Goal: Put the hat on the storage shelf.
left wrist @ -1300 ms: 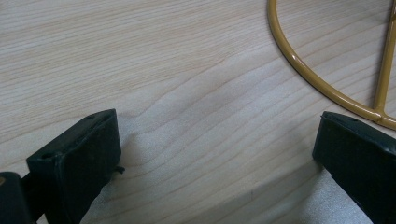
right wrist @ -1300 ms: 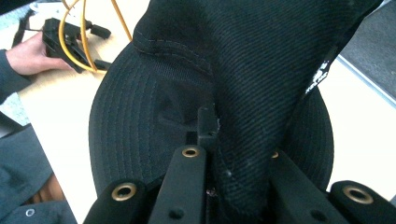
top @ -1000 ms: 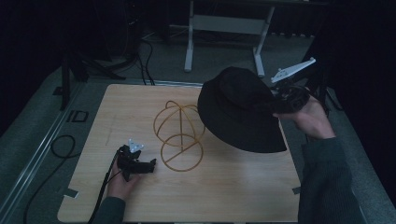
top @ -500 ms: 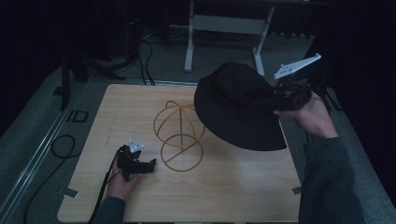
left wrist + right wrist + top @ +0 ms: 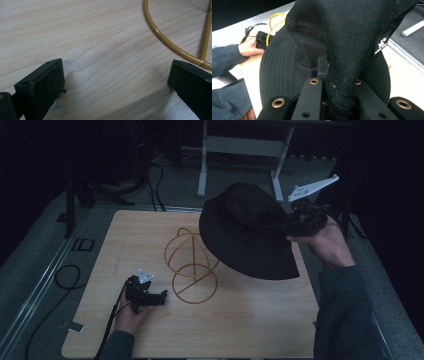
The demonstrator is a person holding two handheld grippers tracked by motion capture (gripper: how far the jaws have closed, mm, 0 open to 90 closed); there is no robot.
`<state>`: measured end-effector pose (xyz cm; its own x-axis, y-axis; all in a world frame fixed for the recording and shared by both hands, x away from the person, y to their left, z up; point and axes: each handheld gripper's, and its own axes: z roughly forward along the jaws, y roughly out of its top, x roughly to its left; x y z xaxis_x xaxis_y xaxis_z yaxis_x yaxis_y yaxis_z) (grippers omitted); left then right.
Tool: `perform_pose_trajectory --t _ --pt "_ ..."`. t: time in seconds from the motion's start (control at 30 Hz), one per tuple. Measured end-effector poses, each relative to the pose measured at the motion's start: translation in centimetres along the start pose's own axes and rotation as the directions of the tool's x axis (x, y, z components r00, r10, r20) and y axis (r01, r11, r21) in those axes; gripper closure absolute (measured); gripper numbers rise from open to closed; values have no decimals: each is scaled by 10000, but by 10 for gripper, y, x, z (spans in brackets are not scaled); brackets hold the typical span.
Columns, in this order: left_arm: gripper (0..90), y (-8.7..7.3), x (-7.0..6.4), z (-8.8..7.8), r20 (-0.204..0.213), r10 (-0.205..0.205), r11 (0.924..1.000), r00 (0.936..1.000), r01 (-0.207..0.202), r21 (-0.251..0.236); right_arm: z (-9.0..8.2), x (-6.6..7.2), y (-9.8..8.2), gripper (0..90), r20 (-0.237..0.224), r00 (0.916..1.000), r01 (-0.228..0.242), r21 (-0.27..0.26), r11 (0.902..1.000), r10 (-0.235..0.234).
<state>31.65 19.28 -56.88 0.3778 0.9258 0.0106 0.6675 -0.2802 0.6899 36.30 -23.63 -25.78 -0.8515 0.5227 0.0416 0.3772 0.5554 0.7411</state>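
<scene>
the right gripper (image 5: 280, 226) is clamped tight on the brim of the black hat (image 5: 245, 232), a fold of cloth pinched between its jaws, as its own view shows (image 5: 342, 95). the hat hangs in the air above the right half of the wooden table (image 5: 250, 330), its crown tilted toward the far side and its low brim edge hanging just right of the gold wire stand (image 5: 192, 265). compared with a second ago the hat sits a little further left and higher, so it now overlaps the top of the stand more, while the stand itself has not shifted. that reads as the hat being carried over to be set on the wire dome, though it is not on it yet. the left gripper (image 5: 150, 296) lies low on the table beside the stand's ring base (image 5: 172, 45), jaws wide apart and holding nothing, well placed to steady the base.
</scene>
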Motion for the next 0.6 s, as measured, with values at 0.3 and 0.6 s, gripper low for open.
perform_pose_trajectory --t 0.3,0.6 --pt "13 0 0 0 1 5 10000 10000 -5 2 4 10 11 876 -294 9992 270 -217 9994 -277" --pt "13 0 0 0 -2 -7 10000 10000 7 -2 18 18 20 876 -636 9970 415 -346 9985 -437"
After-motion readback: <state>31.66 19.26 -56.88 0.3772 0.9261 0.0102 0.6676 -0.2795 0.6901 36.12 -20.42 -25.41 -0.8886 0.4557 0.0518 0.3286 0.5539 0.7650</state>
